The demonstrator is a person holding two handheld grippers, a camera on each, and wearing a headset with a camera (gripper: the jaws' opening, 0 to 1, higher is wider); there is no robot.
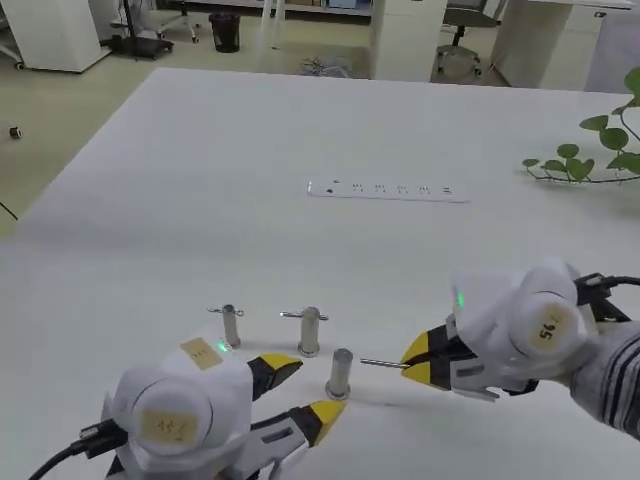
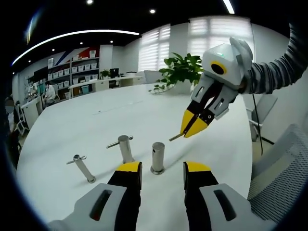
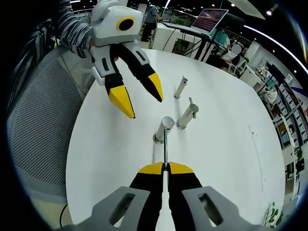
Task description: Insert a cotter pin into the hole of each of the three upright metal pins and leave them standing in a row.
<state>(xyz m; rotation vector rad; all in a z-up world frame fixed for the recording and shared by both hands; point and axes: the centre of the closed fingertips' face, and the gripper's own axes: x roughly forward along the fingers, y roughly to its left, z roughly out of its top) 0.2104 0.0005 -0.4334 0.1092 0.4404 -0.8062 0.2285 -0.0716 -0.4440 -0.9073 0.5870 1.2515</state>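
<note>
The cotter pin (image 1: 380, 364), a thin straight length of grey wire, is pinched between the pressed-together yellow tips of the right hand-held gripper (image 1: 418, 362). It lies level, with its free end just beside the top of the nearest metal pin (image 1: 341, 372); whether they touch cannot be told. That pin is a short, smooth, shiny cylinder with a flared foot, standing upright on the white matt table (image 1: 200, 180). Behind it, toward the left, the middle metal pin (image 1: 310, 332) and the far metal pin (image 1: 231, 325) also stand upright, each with a wire crossing through its head. The left hand-held gripper (image 1: 305, 390) has a white plastic body and black fingers with yellow tips. Its jaws are spread, resting low near the nearest pin without touching it. In the left gripper view the nearest pin stands just ahead of the gap between the jaws. Farther back on the table lies a long white power strip (image 1: 388, 190), and the leafy green stems of a plant (image 1: 590, 160) reach in at the right edge. Both grippers carry pale round stickers whose writing is too blurred to read.
</note>
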